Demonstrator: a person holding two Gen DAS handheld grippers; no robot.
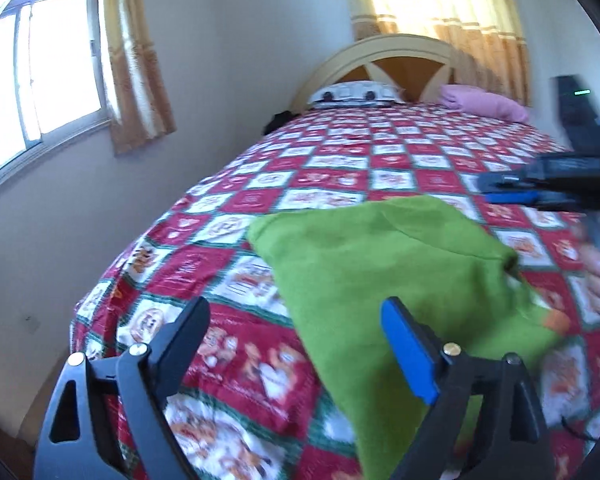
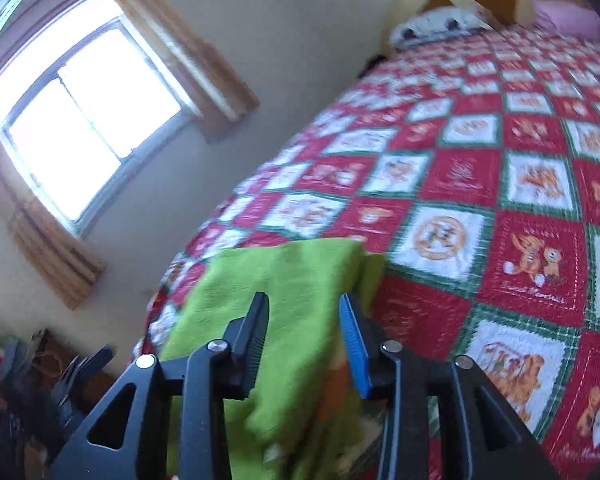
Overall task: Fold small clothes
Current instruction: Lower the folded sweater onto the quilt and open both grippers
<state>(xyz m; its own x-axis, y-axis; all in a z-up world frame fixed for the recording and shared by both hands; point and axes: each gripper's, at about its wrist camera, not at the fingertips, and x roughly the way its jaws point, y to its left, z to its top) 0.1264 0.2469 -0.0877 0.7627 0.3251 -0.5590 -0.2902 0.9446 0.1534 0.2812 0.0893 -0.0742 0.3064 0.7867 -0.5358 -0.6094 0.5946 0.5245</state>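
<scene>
We see the left gripper (image 1: 296,344) nearest, jaws spread wide and grasping nothing, its blue pad over the near edge of the green cloth (image 1: 388,264). The right gripper (image 2: 304,340) stands partly parted above the cloth (image 2: 284,292), pads clear of it. The cloth lies folded on the quilt (image 1: 340,168), its long axis running away from the fingers; both hands sit equally near. Beyond, no containers appear.
</scene>
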